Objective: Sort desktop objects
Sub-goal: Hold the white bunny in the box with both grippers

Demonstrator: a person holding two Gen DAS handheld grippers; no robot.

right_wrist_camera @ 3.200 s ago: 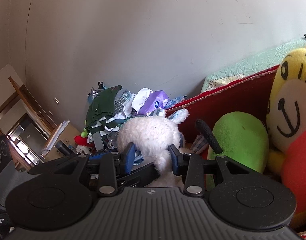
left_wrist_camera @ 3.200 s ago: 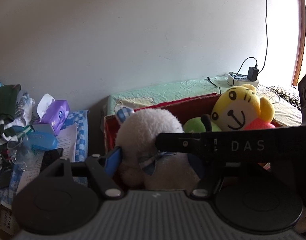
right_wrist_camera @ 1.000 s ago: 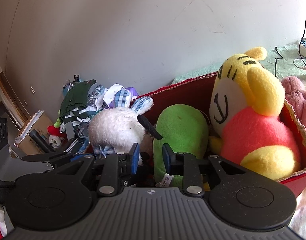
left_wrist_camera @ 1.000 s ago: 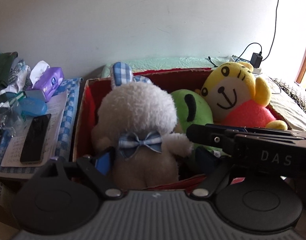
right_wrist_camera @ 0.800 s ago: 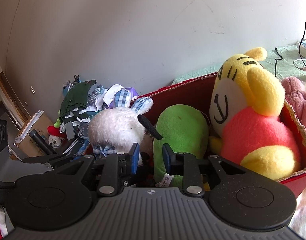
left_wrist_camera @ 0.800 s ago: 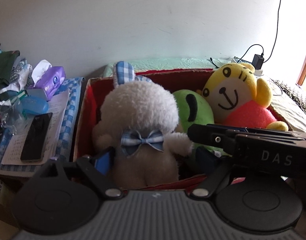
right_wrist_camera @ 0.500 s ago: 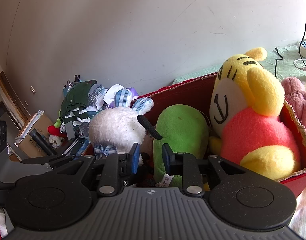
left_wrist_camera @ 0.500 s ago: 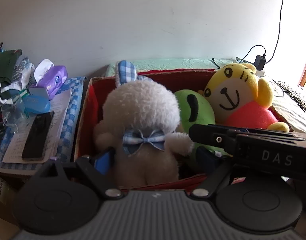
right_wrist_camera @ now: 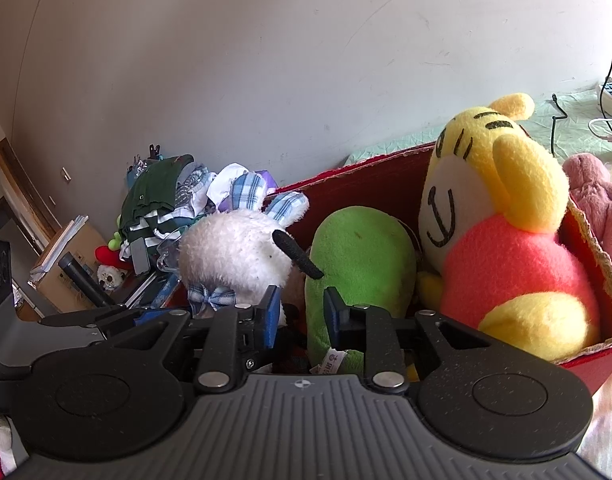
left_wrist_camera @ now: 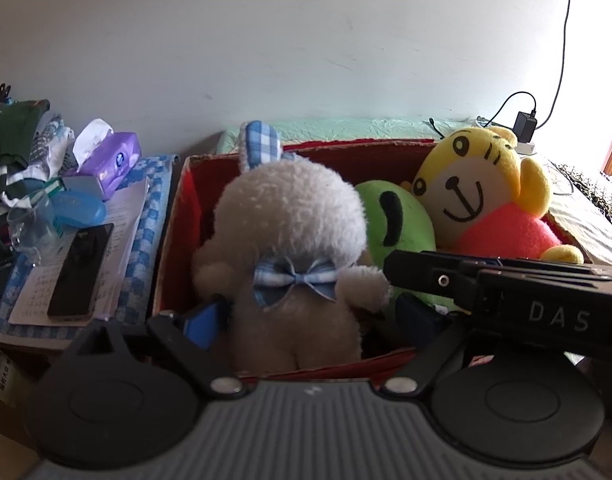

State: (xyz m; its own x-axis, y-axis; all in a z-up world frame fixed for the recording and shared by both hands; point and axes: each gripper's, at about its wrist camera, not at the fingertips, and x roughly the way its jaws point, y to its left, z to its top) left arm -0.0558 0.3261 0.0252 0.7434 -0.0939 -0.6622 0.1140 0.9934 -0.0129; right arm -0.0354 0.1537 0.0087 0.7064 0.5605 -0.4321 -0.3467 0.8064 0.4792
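A white plush rabbit point(left_wrist_camera: 294, 248) with checked ears and a blue bow sits upright at the left end of a red cardboard box point(left_wrist_camera: 178, 240). My left gripper point(left_wrist_camera: 306, 320) is open with its fingers on either side of the rabbit's lower body. Beside the rabbit in the box are a green plush point(left_wrist_camera: 397, 224) and a yellow tiger plush point(left_wrist_camera: 477, 200). In the right wrist view the rabbit point(right_wrist_camera: 234, 252), the green plush point(right_wrist_camera: 361, 252) and the tiger point(right_wrist_camera: 501, 216) show in the box point(right_wrist_camera: 369, 184). My right gripper point(right_wrist_camera: 300, 314) is narrowly open and empty in front of the green plush.
Left of the box lie a black phone point(left_wrist_camera: 82, 272) on papers, a blue case point(left_wrist_camera: 78, 208), a purple tissue pack point(left_wrist_camera: 110, 160) and a heap of clothes point(left_wrist_camera: 14, 140). A pink plush point(right_wrist_camera: 597, 200) lies outside the box's right end. A charger and cables point(left_wrist_camera: 521, 120) lie behind.
Over three seconds both grippers rose and pulled back, leaving the rabbit seated in the box; my right gripper narrowed. In the last second both views barely shift.
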